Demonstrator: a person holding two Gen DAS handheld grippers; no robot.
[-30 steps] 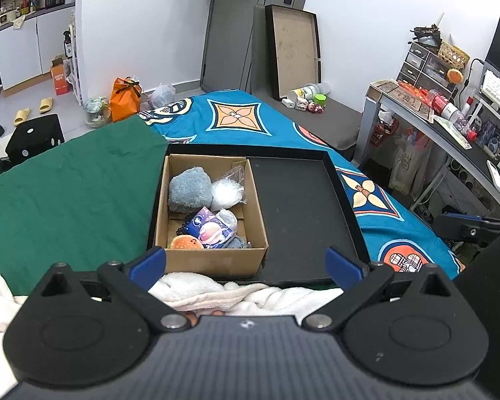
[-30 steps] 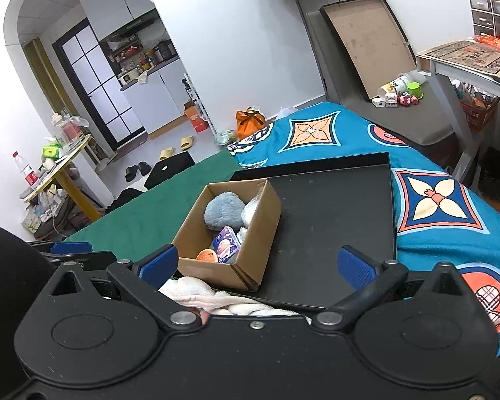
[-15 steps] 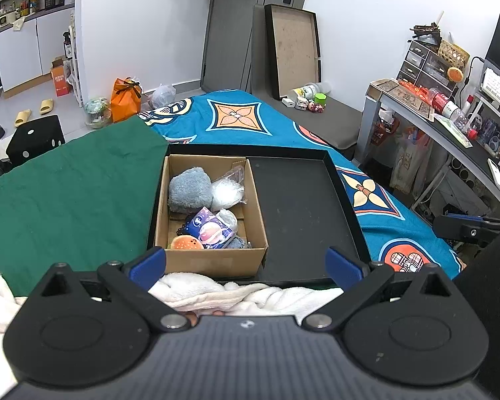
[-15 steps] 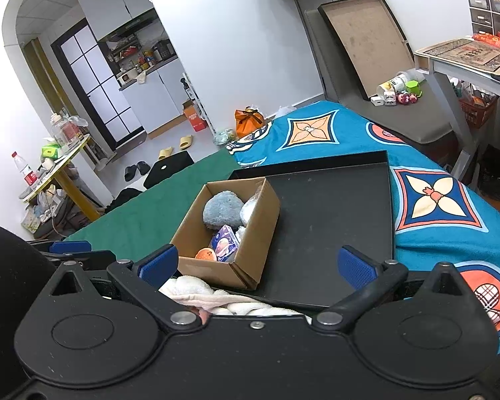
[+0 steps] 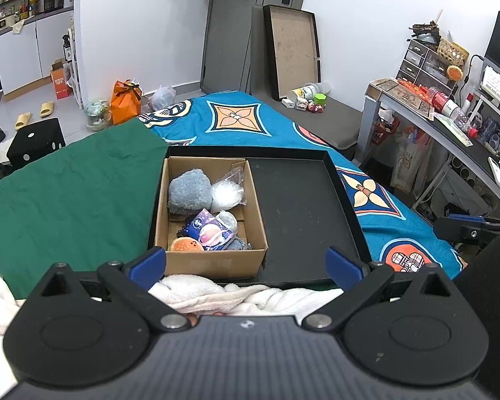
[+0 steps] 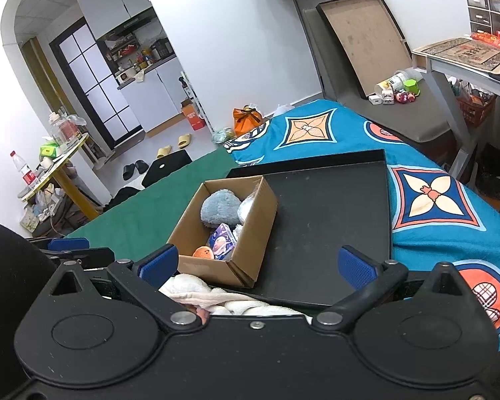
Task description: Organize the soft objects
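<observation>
Left gripper [image 5: 246, 261] and right gripper [image 6: 256, 261] both spread wide, empty, brown cardboard box [image 5: 213, 260] of soft toys in shallow black tray's [image 5: 303, 210] left half, fluffy grey-blue plush [image 5: 188, 191] at back, white fleecy cloth [image 5: 236, 295] just below grippers

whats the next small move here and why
Probably ease the left gripper forward and down toward the grey plush in the cardboard box. Both grippers hang open and empty short of the box, the soft items all sit inside it, and the black tray beside it lies bare.
</observation>
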